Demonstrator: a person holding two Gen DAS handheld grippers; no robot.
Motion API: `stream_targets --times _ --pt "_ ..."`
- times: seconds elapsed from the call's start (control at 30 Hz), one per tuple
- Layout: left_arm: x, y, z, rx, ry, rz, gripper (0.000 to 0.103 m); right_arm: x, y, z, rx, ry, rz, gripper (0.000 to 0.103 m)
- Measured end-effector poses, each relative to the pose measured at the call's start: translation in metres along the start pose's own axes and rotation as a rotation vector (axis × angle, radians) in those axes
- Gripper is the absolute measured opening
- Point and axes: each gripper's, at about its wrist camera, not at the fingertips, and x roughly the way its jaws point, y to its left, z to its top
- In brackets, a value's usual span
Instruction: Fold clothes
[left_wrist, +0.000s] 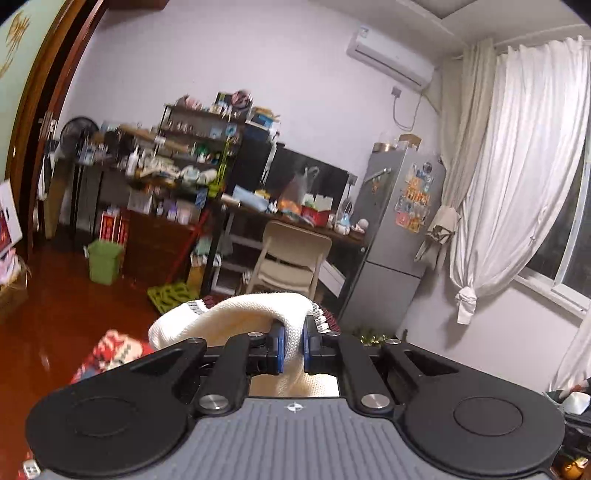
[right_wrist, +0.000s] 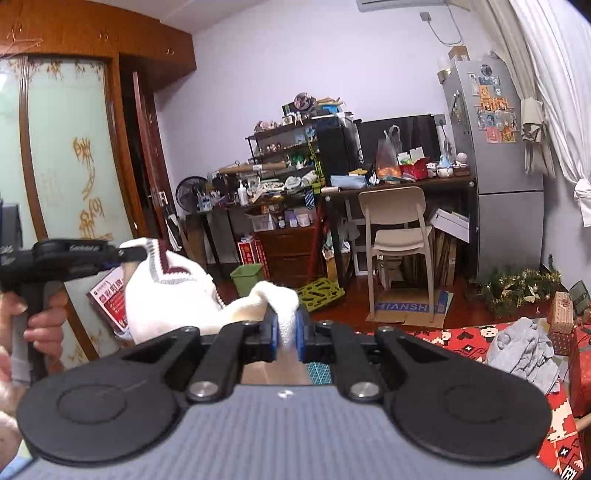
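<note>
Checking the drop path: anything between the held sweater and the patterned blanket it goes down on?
Nothing visible. Both claws, left and right, are shut on the white sweater, held up in the air. On the red patterned blanket, a grey garment lies off to the right.

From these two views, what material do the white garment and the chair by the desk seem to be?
White garment: seemingly knitted yarn, matte; ribbed stitches show between the right gripper pads. Chair: probably moulded plastic, smooth cream, one-piece seat and back.
</note>
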Motion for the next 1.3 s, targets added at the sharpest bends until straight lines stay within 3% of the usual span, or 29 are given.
stream_targets --times 0.17,0.43,0.63,0.77,0.87,1.13,1.2,1.3 --pt "0.039 -0.013 -0.016 0.020 0.076 -0.014 0.009 0.007 -0.021 -0.016 0.060 0.059 -0.031 0.010" --pt "0.128 -0.016 -0.088 0.034 0.307 -0.020 0.009 0.033 -0.083 -0.085 0.181 0.210 -0.142 0.010" --pt "0.188 -0.016 -0.128 0.048 0.432 -0.026 0.009 0.064 -0.124 -0.124 0.266 0.284 -0.192 0.010" --pt "0.222 -0.021 -0.129 0.071 0.441 -0.044 0.009 0.095 -0.149 -0.129 0.290 0.283 -0.210 0.010" --pt "0.249 -0.031 -0.115 0.088 0.408 -0.060 0.009 0.131 -0.164 -0.119 0.300 0.256 -0.232 0.010" --pt "0.305 -0.049 -0.076 0.106 0.310 -0.066 0.009 0.175 -0.191 -0.081 0.293 0.129 -0.270 0.011" --pt "0.318 -0.047 -0.081 0.115 0.329 -0.059 0.009 0.187 -0.194 -0.080 0.270 0.132 -0.284 0.011" --pt "0.341 -0.038 -0.099 0.105 0.424 -0.039 0.010 0.210 -0.204 -0.095 0.290 0.187 -0.311 0.011"
